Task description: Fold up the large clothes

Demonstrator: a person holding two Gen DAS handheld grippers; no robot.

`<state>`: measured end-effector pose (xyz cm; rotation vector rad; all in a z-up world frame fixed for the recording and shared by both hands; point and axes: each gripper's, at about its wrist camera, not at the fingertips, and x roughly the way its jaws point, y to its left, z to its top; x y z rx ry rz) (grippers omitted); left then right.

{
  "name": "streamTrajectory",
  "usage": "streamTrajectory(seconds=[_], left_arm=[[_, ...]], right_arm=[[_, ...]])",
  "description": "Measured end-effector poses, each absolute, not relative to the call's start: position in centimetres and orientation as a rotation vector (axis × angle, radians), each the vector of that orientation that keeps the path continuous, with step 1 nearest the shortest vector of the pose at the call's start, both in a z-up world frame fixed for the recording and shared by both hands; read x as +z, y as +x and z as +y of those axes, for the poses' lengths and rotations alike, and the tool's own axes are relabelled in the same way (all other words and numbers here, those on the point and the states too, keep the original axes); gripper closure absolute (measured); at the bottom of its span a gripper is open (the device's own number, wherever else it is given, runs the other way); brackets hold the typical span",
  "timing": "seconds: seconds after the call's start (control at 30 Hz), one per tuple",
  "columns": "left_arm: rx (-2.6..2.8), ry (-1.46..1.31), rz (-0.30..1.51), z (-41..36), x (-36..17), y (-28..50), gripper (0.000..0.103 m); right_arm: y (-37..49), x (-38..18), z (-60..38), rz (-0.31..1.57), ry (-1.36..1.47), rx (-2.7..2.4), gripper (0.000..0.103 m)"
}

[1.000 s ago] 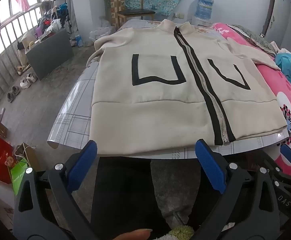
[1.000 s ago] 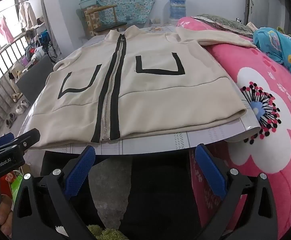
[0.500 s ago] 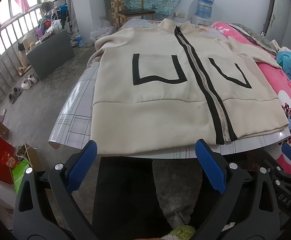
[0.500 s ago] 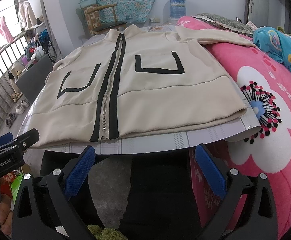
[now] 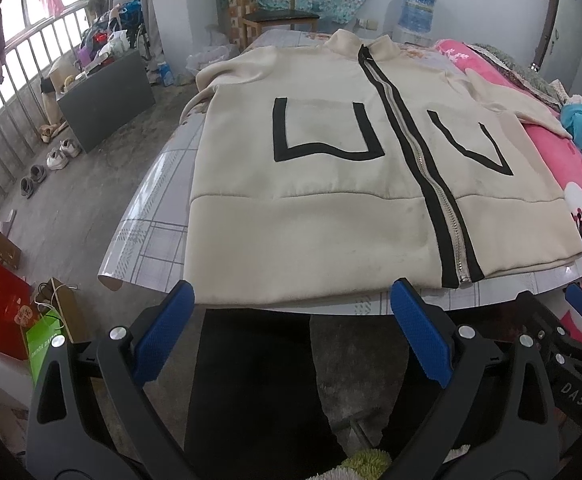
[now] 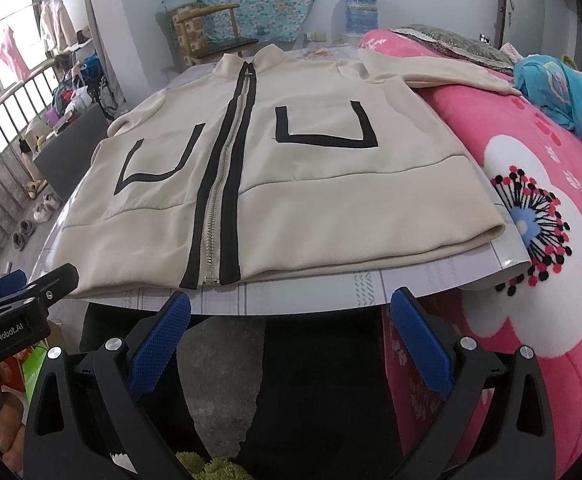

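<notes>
Jacket (image 5: 331,216) lies flat, zipped, front up on the table (image 5: 151,216); no fold made yet. My left tongs (image 5: 291,336) and right tongs (image 6: 291,332) gape wide, empty, short of hem.

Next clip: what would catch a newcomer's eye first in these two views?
A cream jacket with a black-edged zipper lies flat and zipped up across the table, filling the middle of both views. Beside it on the right is a bright pink flowered blanket. Both grippers, left and right, hang open short of the hem.
</notes>
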<state>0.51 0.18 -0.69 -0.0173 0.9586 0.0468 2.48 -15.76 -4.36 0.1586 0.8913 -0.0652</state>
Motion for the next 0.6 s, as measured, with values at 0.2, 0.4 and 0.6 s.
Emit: streamTrajectory(seconds=[0.2,0.4,0.6], left_arm=[[0.048,-0.016,0.959,0.15,-0.65,0.58,0.008],[0.051,-0.014,0.951,0.25,-0.56,0.36,0.008],[0.053,-0.011,0.951,0.27,-0.42,0.11,0.008]], right_arm=[[2.53,-4.37,-15.72,0.894,0.155,-0.066,0.005],[2.54,-4.27,-15.73,0.891,0.155,-0.068,0.005],[2.40,-3.93,-15.85,0.885,0.152,-0.068,0.005]])
